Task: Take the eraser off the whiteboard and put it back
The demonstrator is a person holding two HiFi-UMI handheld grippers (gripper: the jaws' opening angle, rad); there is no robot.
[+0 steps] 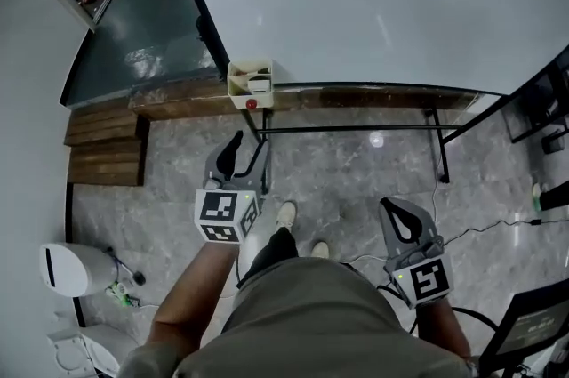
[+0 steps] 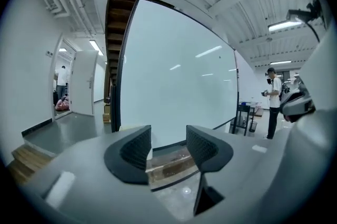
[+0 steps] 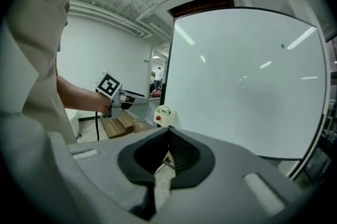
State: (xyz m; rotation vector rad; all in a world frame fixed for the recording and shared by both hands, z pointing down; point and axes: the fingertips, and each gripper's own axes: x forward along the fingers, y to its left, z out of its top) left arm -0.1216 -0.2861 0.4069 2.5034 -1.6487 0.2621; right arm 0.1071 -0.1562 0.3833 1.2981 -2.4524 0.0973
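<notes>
My left gripper [image 2: 168, 141] has its jaws spread, and nothing stands between the pads; through the gap I see only a strip of wooden ledge [image 2: 171, 164] under the whiteboard [image 2: 174, 75]. My right gripper [image 3: 169, 146] has its jaws pressed together, with nothing held.

In the head view both grippers sit in the lower half of the frame, the left one just left of centre and the right one at lower right, well apart from each other and both pointing up the frame toward the board. Neither touches it.

The eraser [image 1: 259, 84], as far as I can tell a pale block with a dark band, lies in a small cream holder [image 1: 238, 87] at the board's lower left corner, just above centre in the head view and directly above my left jaws. A red dot [image 1: 252, 104] marks the holder's front. Wooden steps [image 1: 105, 149] lie at centre left, on the grey stone floor [image 1: 347, 163].
</notes>
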